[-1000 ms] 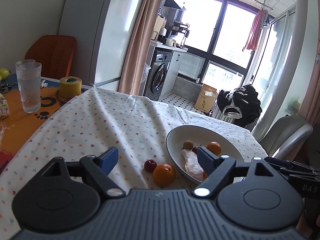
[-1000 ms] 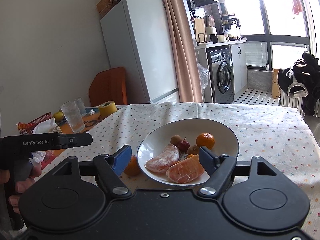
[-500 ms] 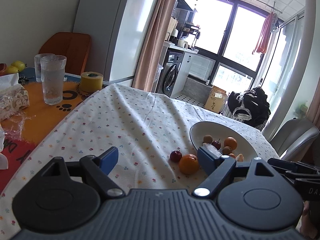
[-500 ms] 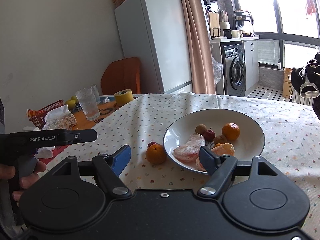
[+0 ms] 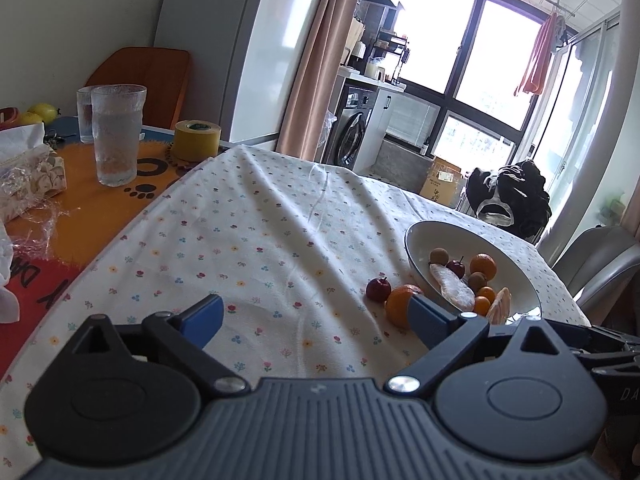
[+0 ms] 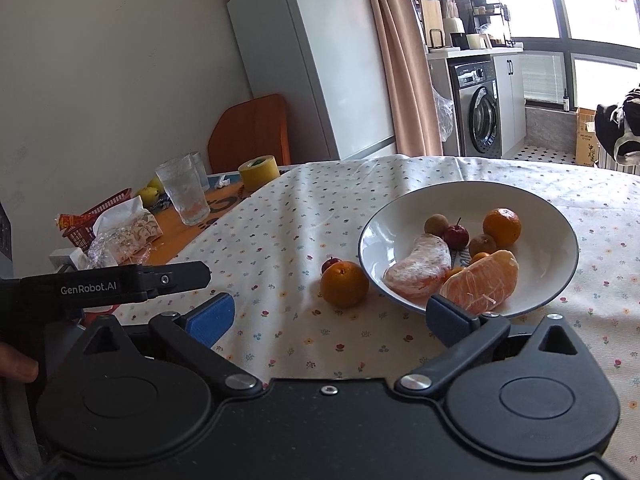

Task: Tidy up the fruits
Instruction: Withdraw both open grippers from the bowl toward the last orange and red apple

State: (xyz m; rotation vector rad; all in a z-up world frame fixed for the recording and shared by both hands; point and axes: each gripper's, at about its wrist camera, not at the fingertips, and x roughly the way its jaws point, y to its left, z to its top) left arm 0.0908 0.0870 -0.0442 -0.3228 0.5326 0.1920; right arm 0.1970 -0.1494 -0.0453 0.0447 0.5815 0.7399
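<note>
While both sets of tongs hang wide apart and empty above the table [image 6: 280,208], the risk lies with the two loose fruits. The orange [image 6: 344,283] is round and smooth, so an off-centre pinch could squirt it away across the cloth; the small red fruit [image 6: 331,265], touching or just behind it, could get knocked toward the table edge. A careless swing of the right tongs [image 6: 328,318] might also clip the bowl [image 6: 560,280] rim and tip it. The left tongs [image 5: 316,316] hover short of the orange [image 5: 400,306], nothing between the fingers. Inside the white bowl lie peeled citrus segments, another orange, a red fruit and small brown ones.
</note>
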